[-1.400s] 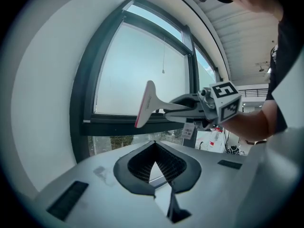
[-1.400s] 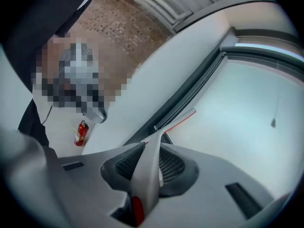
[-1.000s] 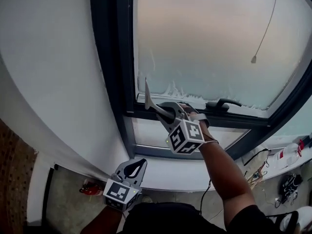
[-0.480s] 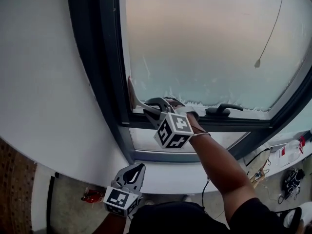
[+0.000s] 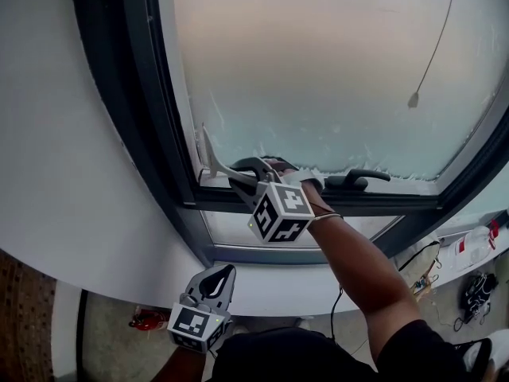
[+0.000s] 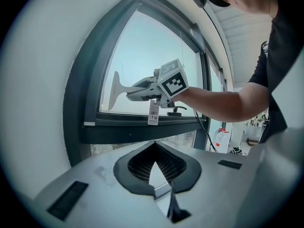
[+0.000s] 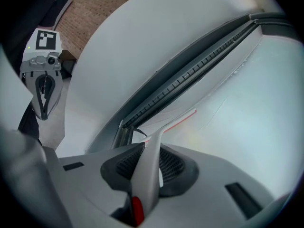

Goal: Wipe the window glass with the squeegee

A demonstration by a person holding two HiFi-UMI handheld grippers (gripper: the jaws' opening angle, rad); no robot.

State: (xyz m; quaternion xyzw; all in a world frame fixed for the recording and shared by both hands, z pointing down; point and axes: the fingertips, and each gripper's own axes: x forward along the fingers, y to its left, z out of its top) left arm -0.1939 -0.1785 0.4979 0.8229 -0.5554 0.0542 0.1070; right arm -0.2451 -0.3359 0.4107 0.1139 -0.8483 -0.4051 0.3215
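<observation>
Moved: squeegee [image 5: 208, 159] and right gripper [image 5: 241, 181] have slid left along the bottom rail of the frame [image 5: 151, 126]. The blade stood apart from the frame's left upright a second ago and now sits in the frame's lower-left corner.
Right gripper: clenched on the squeegee's grey handle, which runs between its pads. The blade end points at the frame's left upright.
Squeegee: the blade stands upright on the glass [image 5: 318, 70], just beside the frame's left upright and just above the bottom rail.
Left gripper [image 5: 221, 275]: jaws together with nothing between them. It hangs low, well below the frame and well apart from the squeegee.
Glass: hazy, with a ragged white line of suds [image 5: 330, 169] along its foot, just above the frame's bottom rail and right of the blade.
Handle [image 5: 358, 180]: dark window lever lying along the frame's bottom rail, just right of the person's hand.
Cord [image 5: 413, 98]: hangs in front of the glass toward the frame's right side, with a small pull at its end.
Tag [image 6: 153, 114]: paper label dangling under the right gripper, in front of the frame's bottom rail.
Lower pane [image 5: 238, 228]: narrow glass strip under the frame's bottom rail.
Wall [image 5: 64, 150]: white, left of the frame.
Floor: a red thing [image 5: 147, 322] lies below the frame's left side. A bottle [image 5: 473, 245] and cables lie below the frame's right corner.
</observation>
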